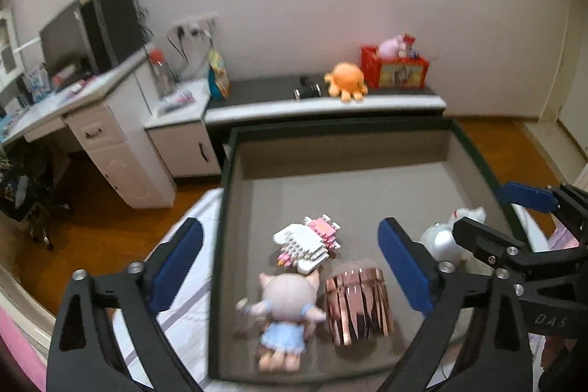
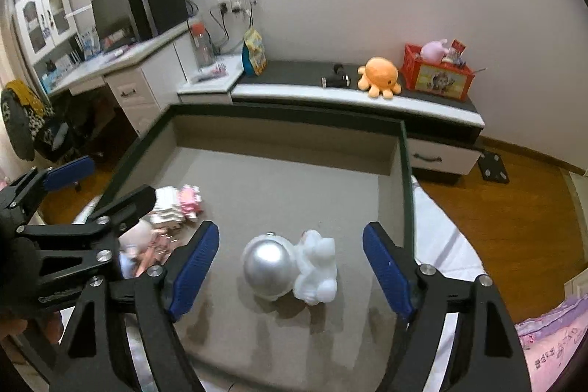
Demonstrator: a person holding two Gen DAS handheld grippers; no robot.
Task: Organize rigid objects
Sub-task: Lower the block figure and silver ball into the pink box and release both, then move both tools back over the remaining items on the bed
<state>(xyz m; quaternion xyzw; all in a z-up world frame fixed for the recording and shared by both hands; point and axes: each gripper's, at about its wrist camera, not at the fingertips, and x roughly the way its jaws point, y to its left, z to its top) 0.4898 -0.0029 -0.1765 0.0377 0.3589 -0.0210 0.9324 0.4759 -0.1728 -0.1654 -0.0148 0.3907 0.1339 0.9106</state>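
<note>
Holding both grippers wide open over the tray [image 1: 474,149], gripping nothing: our left gripper [image 1: 290,259] above the doll [image 1: 284,315] lower middle, right gripper [image 2: 290,267] around the astronaut [image 2: 290,267], not touching.

Four things are laid in the tray [image 1: 474,157]. At its left, the block-built figure [image 1: 307,243] is set behind the doll [image 1: 284,315], with the ribbed cup [image 1: 358,305] lying just right of the doll. The astronaut figure [image 2: 290,265] is placed apart, toward the right wall.
</note>
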